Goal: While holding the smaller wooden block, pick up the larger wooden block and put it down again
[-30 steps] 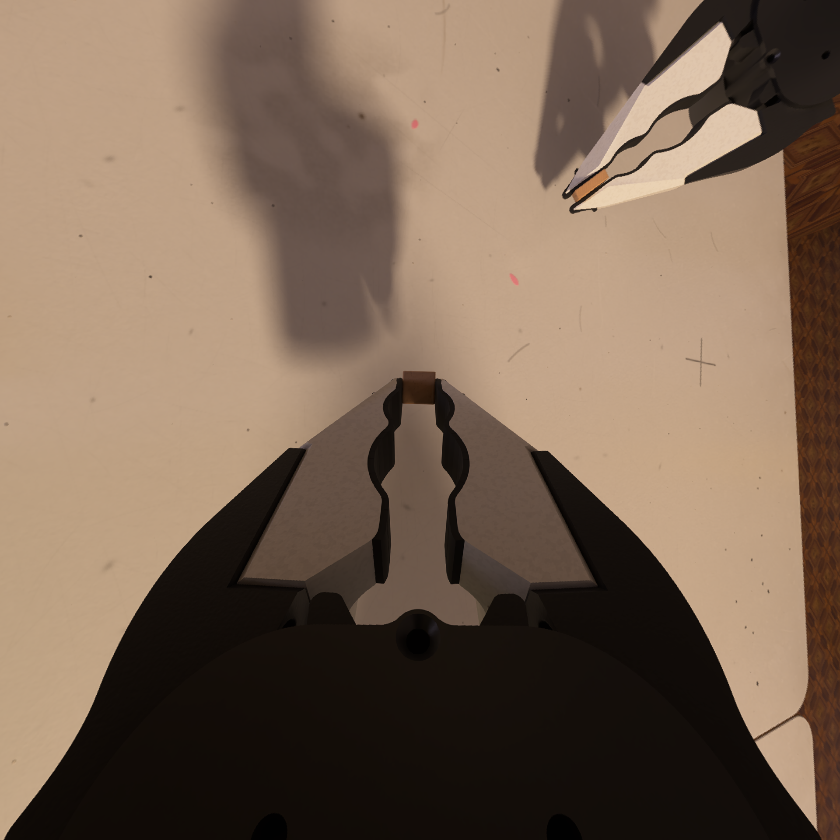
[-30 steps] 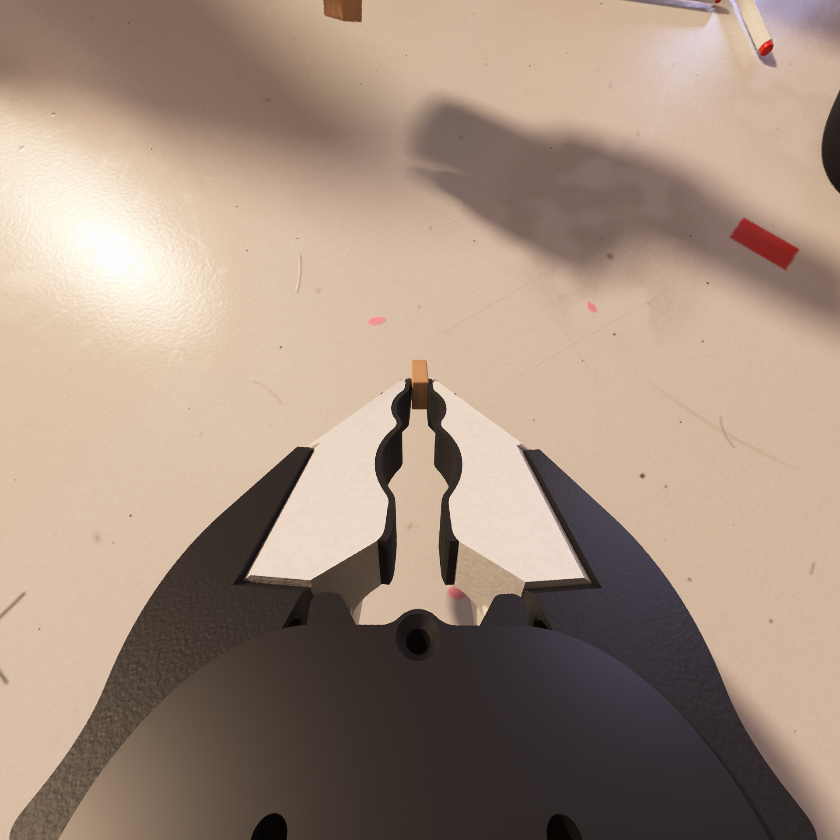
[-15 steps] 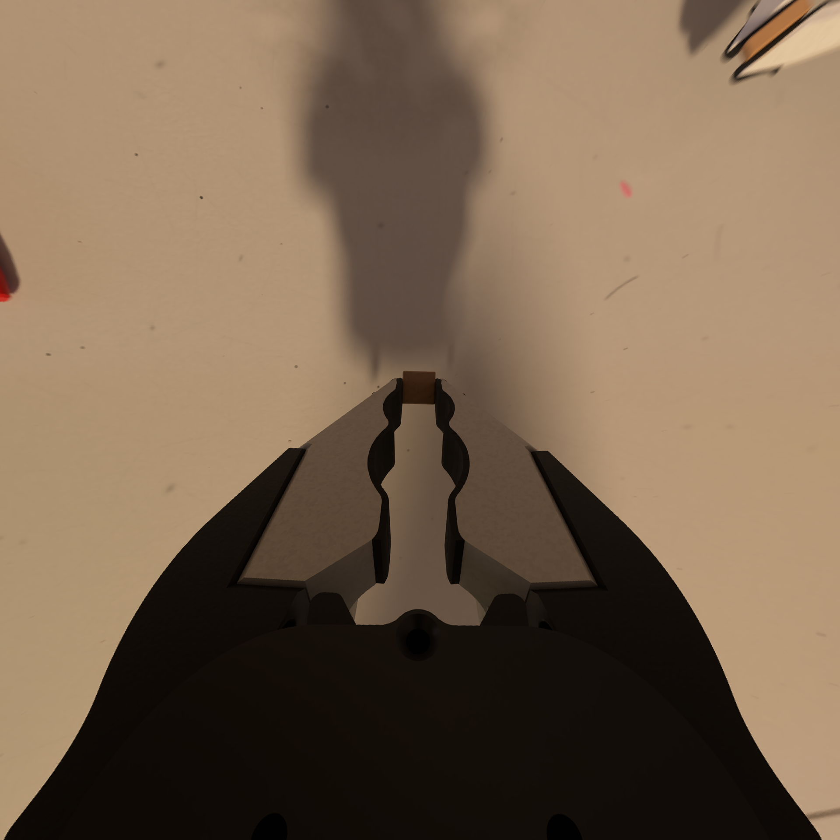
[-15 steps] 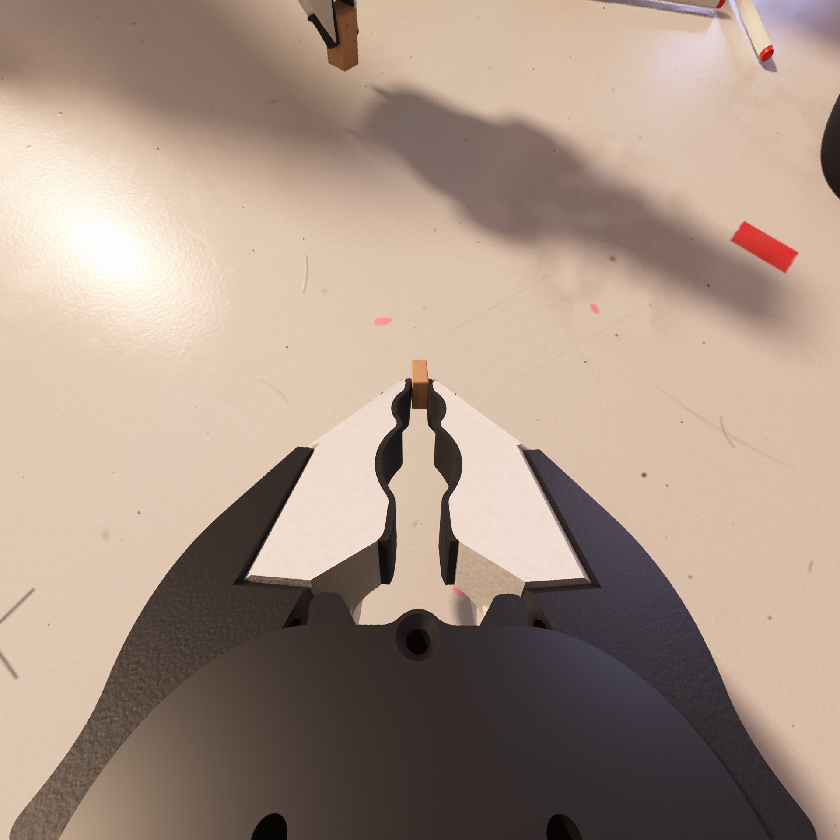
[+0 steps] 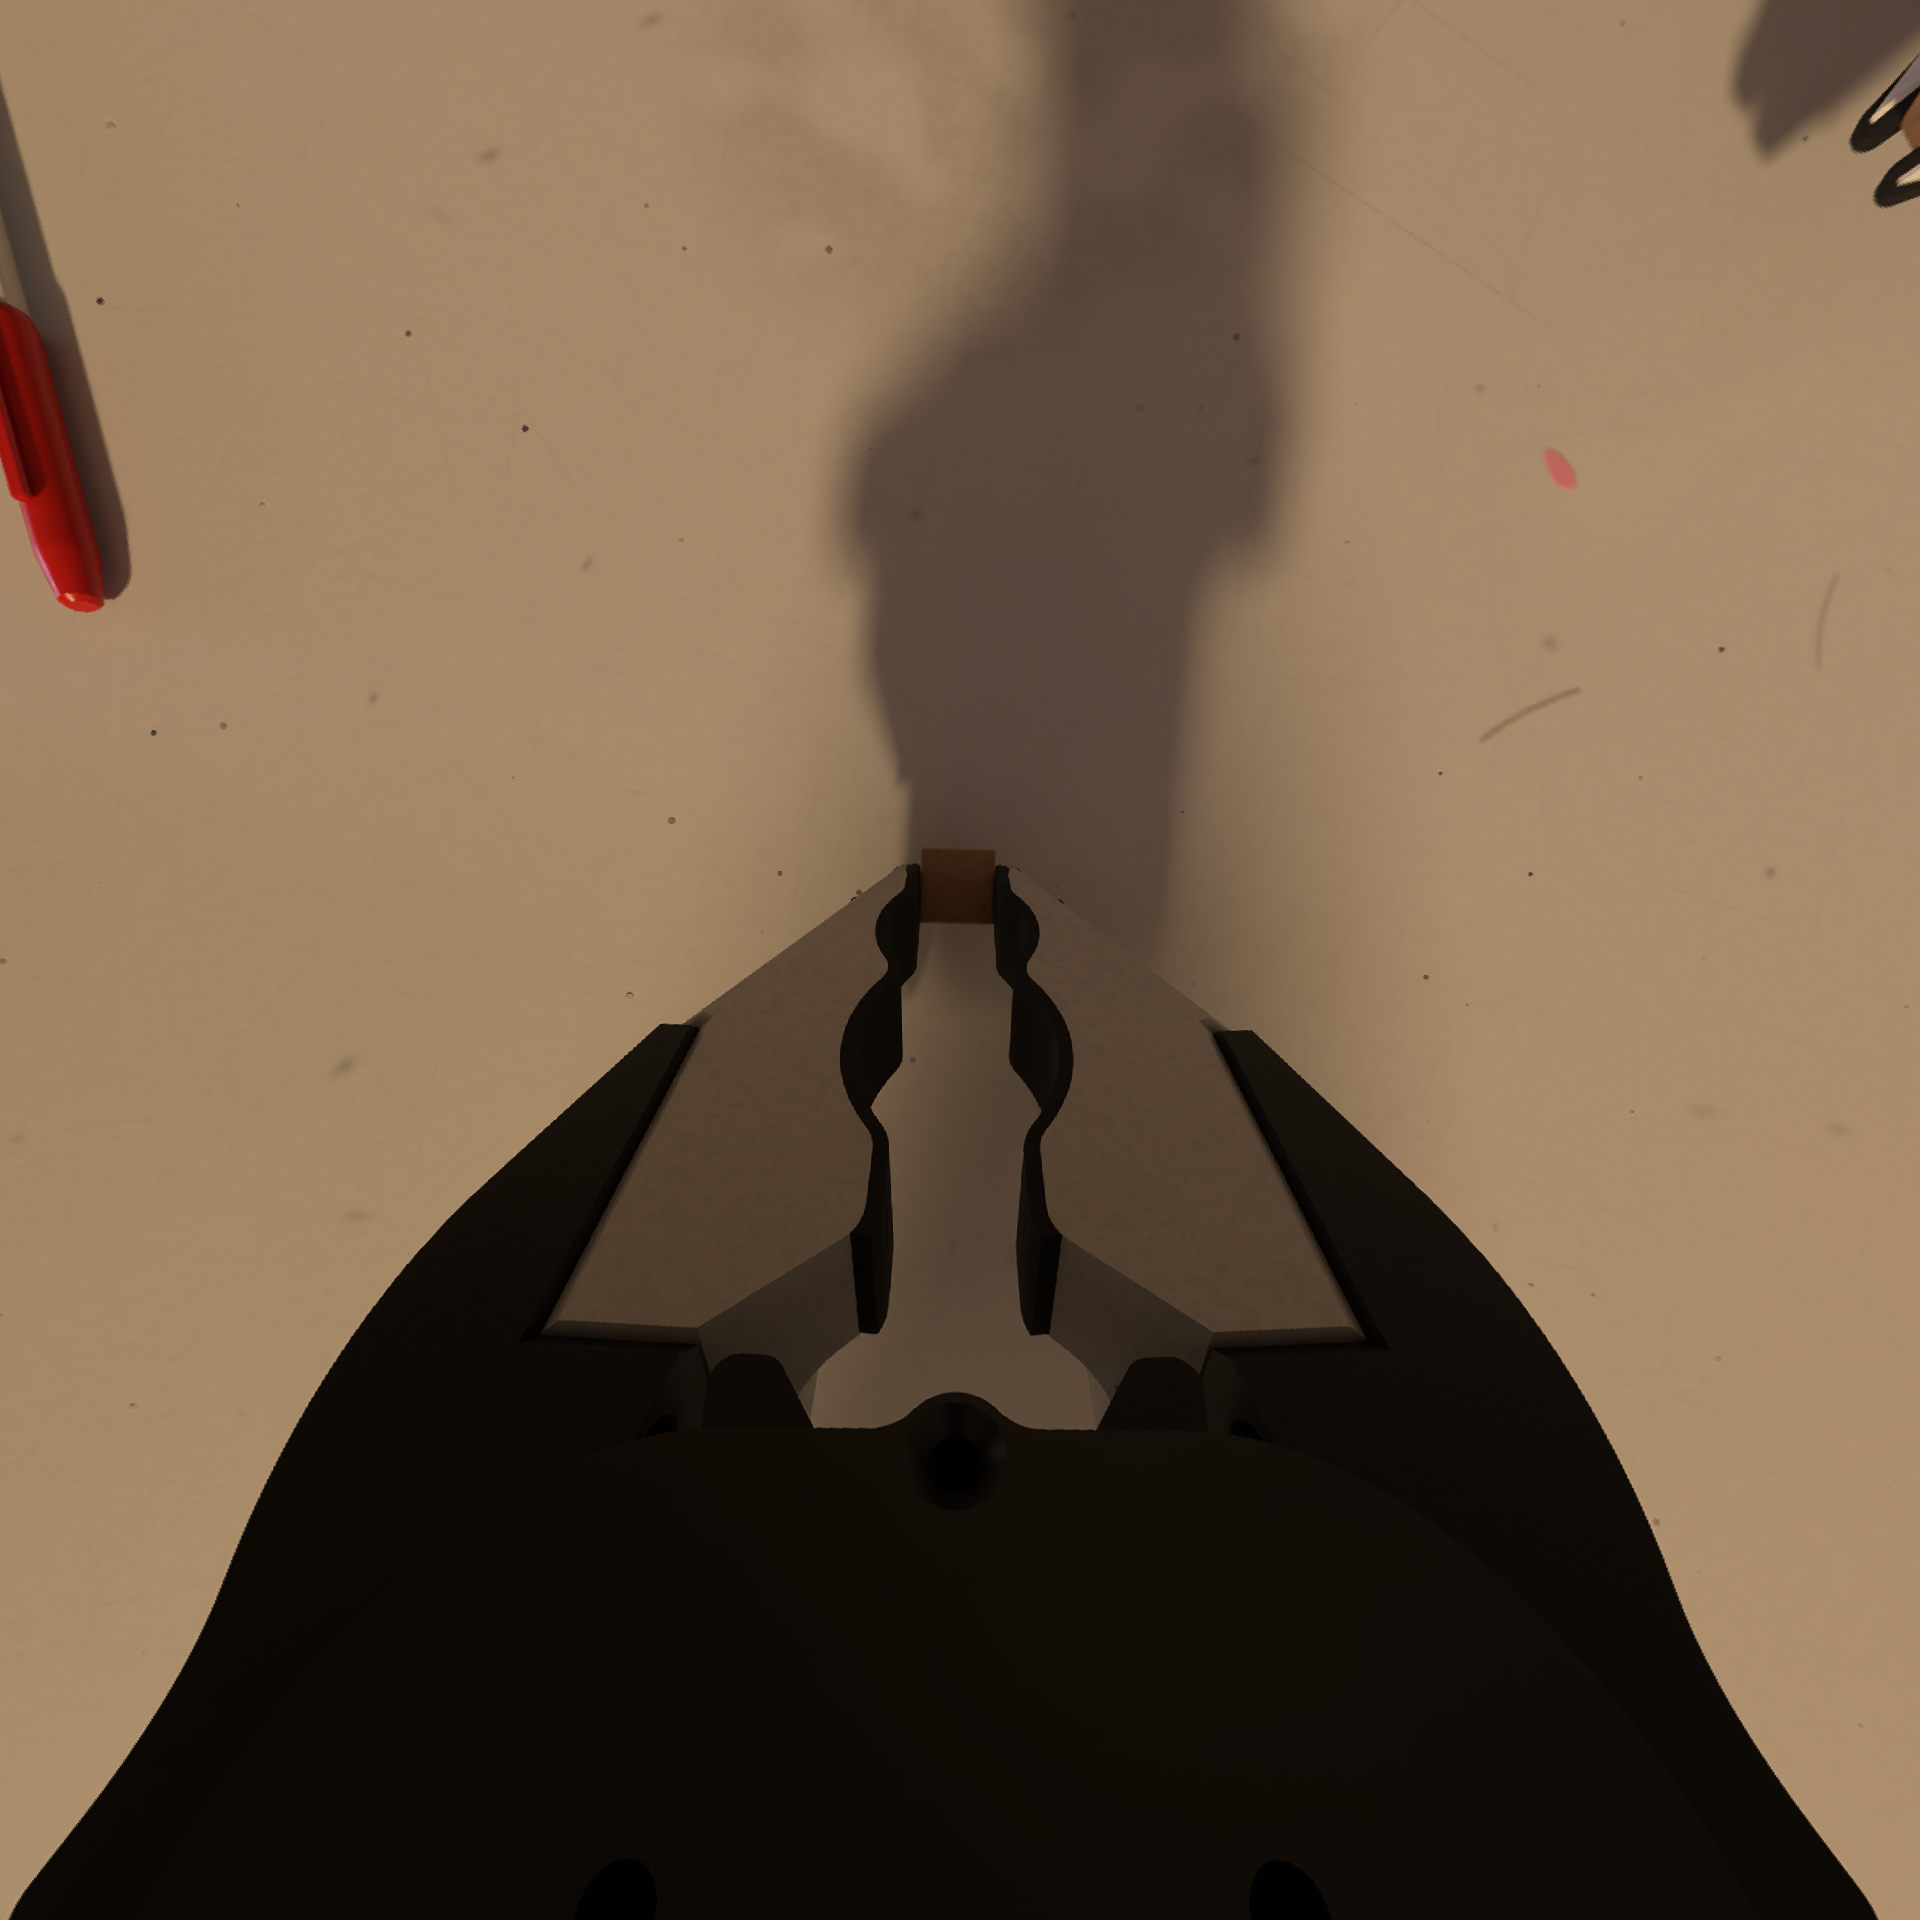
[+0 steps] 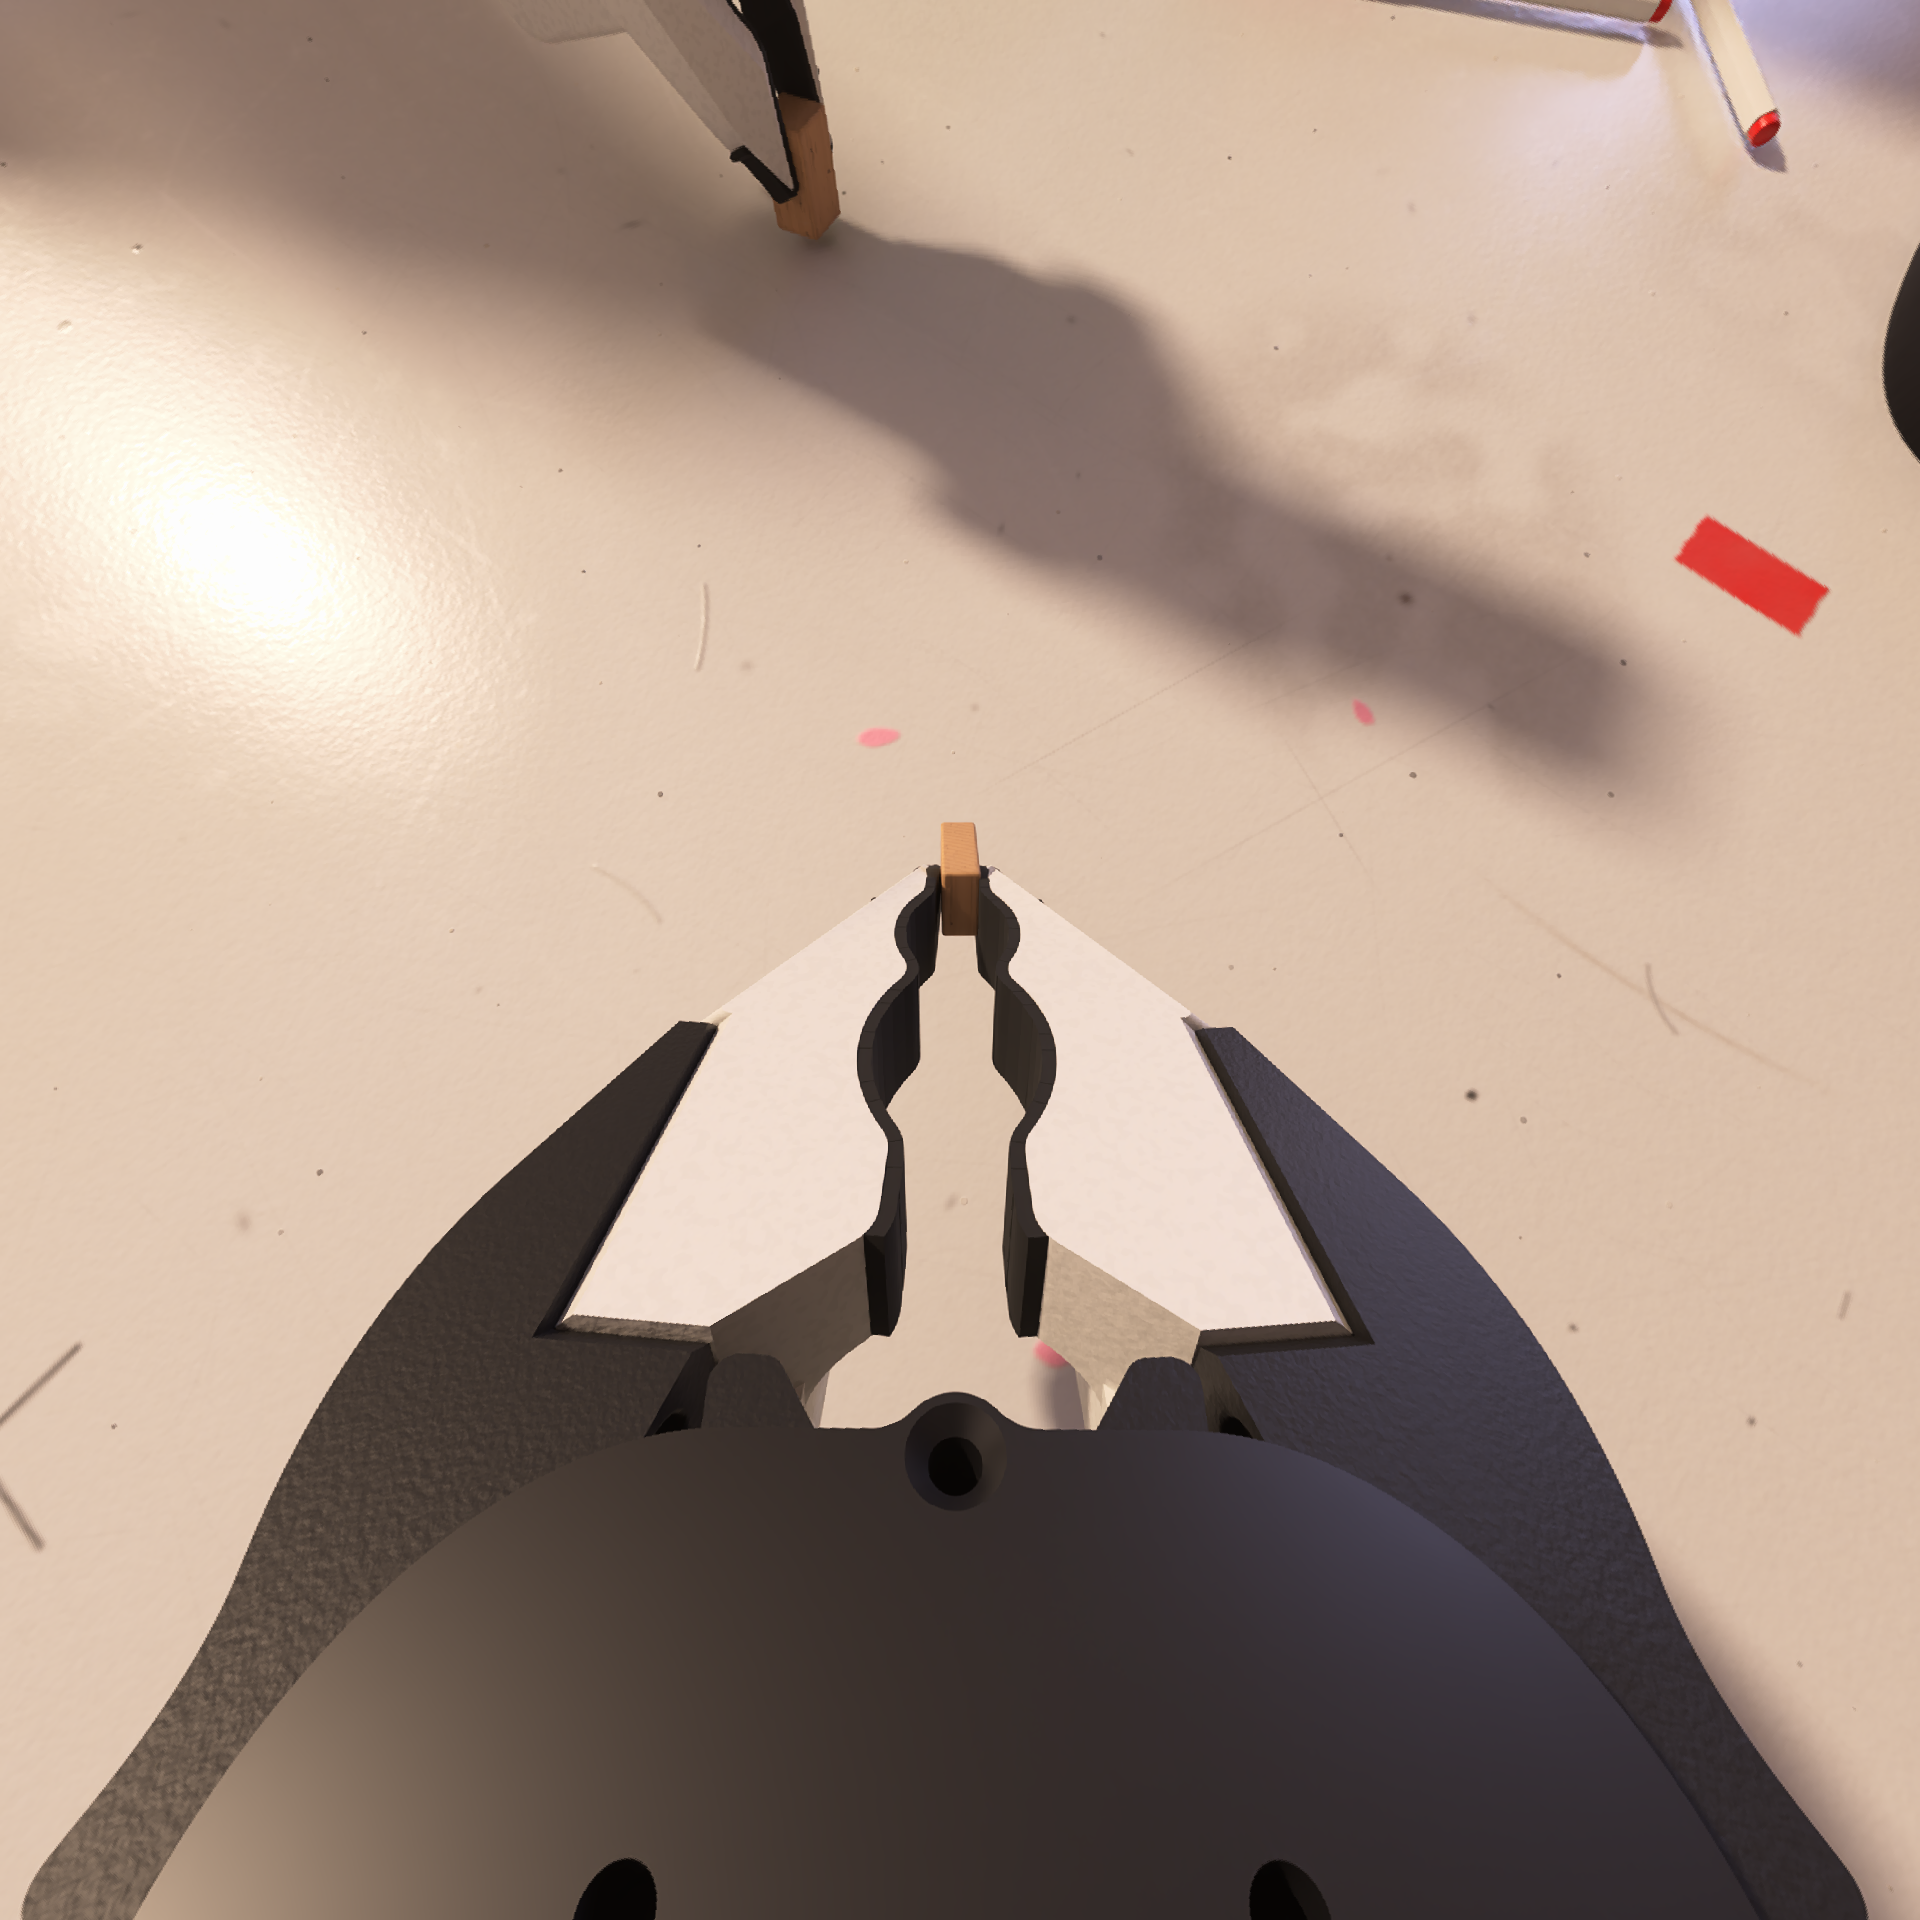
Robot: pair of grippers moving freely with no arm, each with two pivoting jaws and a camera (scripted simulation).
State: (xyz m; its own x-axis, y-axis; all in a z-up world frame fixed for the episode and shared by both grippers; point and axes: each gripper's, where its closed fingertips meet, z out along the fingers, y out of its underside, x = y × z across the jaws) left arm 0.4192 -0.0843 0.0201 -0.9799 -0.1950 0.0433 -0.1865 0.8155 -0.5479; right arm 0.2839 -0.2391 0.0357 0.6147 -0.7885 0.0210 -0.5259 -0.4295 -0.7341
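My left gripper (image 5: 957, 883) is shut on the larger wooden block (image 5: 957, 886), which spans the gap between its tips. In the right wrist view the same gripper (image 6: 774, 156) comes in from the top left, with the block (image 6: 808, 177) hanging below its tips. The block's lower end is at or just above the beige table (image 6: 416, 831); I cannot tell whether it touches. My right gripper (image 6: 958, 883) is shut on the smaller, thin wooden block (image 6: 958, 868) and holds it above the table. Its tips also show at the left wrist view's top right edge (image 5: 1896, 156).
A red marker (image 5: 47, 457) lies at the left edge of the left wrist view. White markers with red ends (image 6: 1735, 78) lie at the far right. A red tape patch (image 6: 1751, 574) and a dark object (image 6: 1907, 364) are to the right.
My left gripper has carried the larger block down and closer to the table, coming further into the right wrist view. The red marker came into the left view. My right gripper stayed put.
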